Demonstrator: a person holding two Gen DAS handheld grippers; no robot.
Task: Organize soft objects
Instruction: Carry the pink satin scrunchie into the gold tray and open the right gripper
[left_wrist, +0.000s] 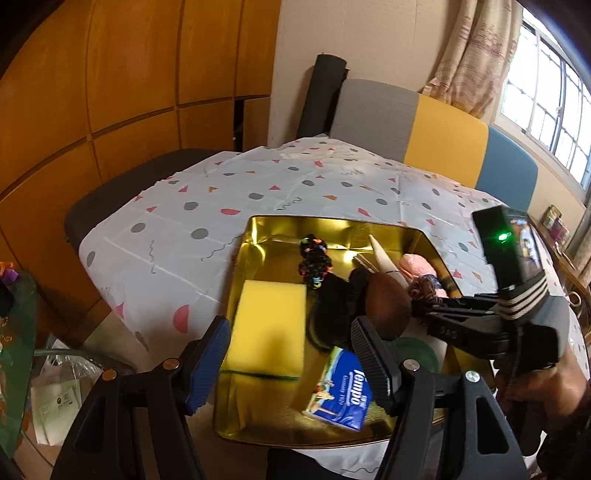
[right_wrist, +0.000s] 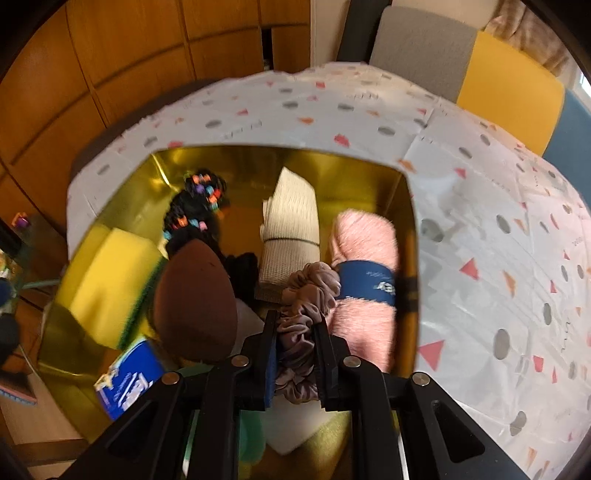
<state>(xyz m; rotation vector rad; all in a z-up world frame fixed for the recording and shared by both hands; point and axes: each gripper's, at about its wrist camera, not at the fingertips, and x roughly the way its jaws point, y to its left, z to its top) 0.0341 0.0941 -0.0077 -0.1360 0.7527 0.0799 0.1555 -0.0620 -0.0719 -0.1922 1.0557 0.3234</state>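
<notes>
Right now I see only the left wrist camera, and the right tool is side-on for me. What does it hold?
Observer: The right tool is shut on a mauve scrunchie, over the near end of the gold box.
Operator: And the pink thing behind it?
Observer: It is a rolled pink towel with a blue band around it, beside the right wall of the box.
Operator: What is the pale pointed thing?
Observer: It is a rolled beige cloth, lying just left of the towel.
</notes>
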